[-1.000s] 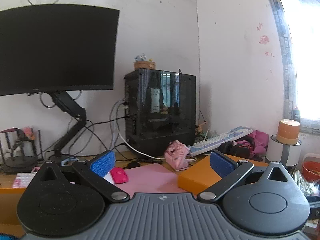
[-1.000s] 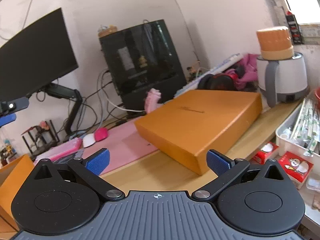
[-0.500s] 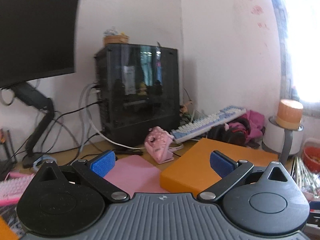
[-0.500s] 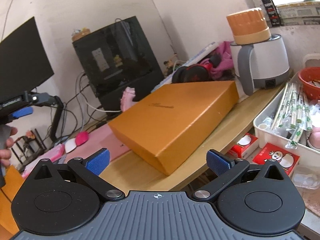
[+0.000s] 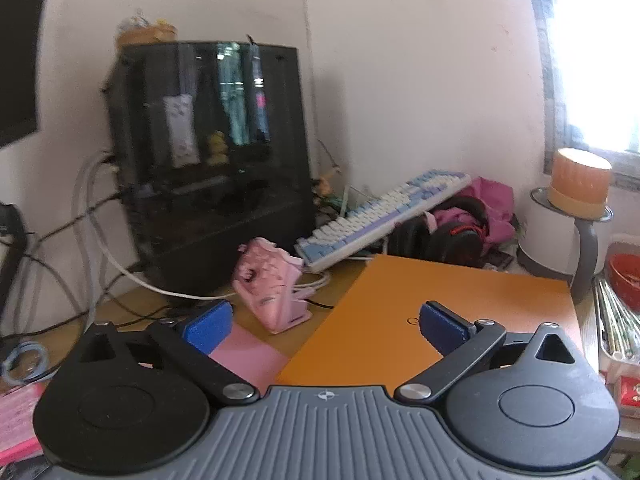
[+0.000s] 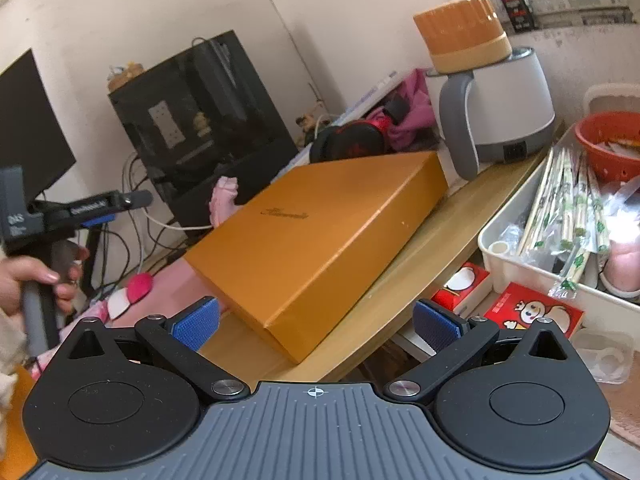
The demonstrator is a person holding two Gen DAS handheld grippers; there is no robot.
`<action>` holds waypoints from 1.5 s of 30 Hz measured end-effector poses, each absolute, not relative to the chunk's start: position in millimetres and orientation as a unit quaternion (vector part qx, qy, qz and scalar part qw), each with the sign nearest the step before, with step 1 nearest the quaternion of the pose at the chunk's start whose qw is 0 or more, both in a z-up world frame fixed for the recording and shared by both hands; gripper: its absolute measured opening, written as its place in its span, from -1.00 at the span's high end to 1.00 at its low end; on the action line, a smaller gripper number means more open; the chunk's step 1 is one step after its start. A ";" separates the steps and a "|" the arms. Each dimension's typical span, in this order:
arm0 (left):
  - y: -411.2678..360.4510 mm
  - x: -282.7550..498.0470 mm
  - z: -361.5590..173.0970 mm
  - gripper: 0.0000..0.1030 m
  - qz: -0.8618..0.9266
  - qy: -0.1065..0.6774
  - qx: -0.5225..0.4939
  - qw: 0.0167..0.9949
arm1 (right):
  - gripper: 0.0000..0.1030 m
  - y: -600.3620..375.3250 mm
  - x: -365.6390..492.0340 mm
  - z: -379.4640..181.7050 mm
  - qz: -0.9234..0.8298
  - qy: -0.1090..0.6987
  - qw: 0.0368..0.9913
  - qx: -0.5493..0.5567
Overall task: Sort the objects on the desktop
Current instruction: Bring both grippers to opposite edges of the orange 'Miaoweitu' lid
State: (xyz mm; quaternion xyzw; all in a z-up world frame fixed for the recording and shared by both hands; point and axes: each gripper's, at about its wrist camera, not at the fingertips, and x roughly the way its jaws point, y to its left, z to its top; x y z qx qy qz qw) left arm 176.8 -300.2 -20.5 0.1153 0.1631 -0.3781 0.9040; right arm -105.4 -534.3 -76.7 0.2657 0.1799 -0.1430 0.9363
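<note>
Orange box lies on my desk; left claw and right claw both gape wide, empty.

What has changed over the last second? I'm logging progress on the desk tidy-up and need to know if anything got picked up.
Nothing was picked up. The left hand-held gripper swung right, from the monitor toward the orange box. The right hand-held gripper turned right too, bringing the white tray into view. Both grippers stayed open and empty; the box, pink stand and keyboard haven't moved.
</note>
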 end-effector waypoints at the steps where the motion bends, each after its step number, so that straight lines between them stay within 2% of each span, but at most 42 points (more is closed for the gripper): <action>1: -302.4 181.7 -24.7 -1.00 -0.387 0.165 0.115 0.900 | -1.00 -535.7 -103.3 -77.8 -0.144 0.181 0.935 0.269; 6: -313.3 212.8 -41.1 -1.00 -0.445 0.193 0.104 0.868 | -1.00 -539.4 -92.4 -80.7 -0.146 0.185 0.932 0.274; 14: -331.3 260.5 -72.5 -1.00 -0.435 0.247 0.107 0.859 | -1.00 -549.5 -77.2 -86.7 -0.158 0.195 0.925 0.285; 25: -341.3 289.5 -96.3 -1.00 -0.478 0.298 0.104 0.820 | -1.00 -554.1 -66.0 -94.2 -0.173 0.206 0.918 0.291; 30: -340.8 302.7 -100.4 -0.79 -0.509 0.320 0.087 0.794 | -1.00 -556.0 -63.0 -94.7 -0.181 0.209 0.917 0.289; 45: -340.8 300.5 -103.3 -0.69 -0.556 0.321 0.093 0.761 | -1.00 -560.4 -60.8 -98.9 -0.201 0.212 0.912 0.289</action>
